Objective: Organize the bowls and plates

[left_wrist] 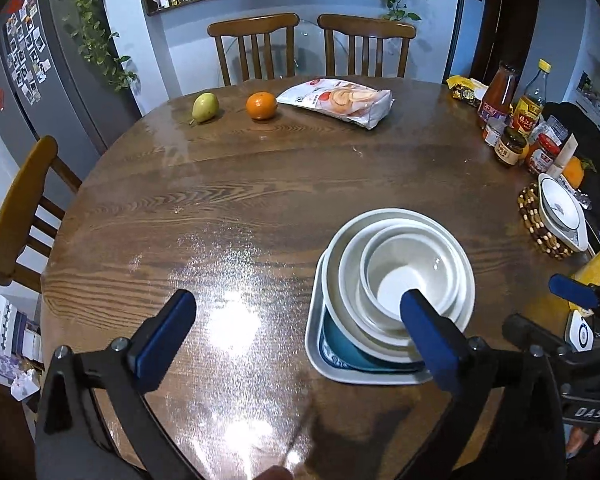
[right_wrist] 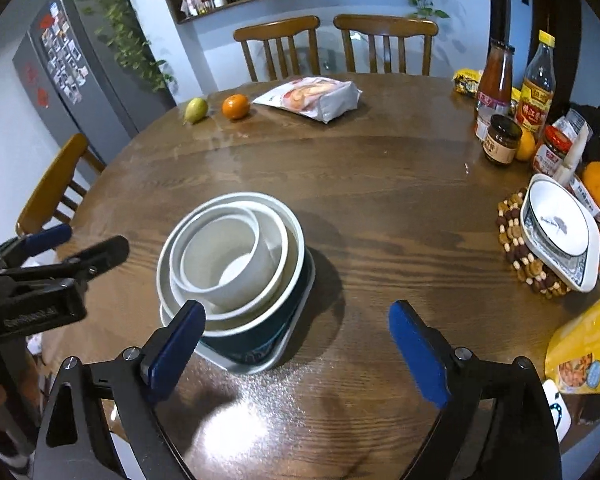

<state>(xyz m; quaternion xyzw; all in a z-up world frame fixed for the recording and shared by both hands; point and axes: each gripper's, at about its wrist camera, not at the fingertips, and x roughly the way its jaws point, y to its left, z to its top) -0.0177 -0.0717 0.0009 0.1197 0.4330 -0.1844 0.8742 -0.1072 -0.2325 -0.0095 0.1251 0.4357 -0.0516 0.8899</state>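
Both tools, left tool (left_wrist: 300,344) and right tool (right_wrist: 296,348), hang released and empty over the table (left_wrist: 220,208), the nested stack of bowls (right_wrist: 232,264) between them, while the lone patterned dish (right_wrist: 560,236) lies nearer the right one.

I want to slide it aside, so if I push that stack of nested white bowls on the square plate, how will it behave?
The stack of bowls is probably heavy and breakable, being glazed ceramic. It sits off-centre on the square plate, leaning toward one corner, so a push high up may tip or shift the bowls. The table looks glossy, so a low push on the plate likely slides everything together.
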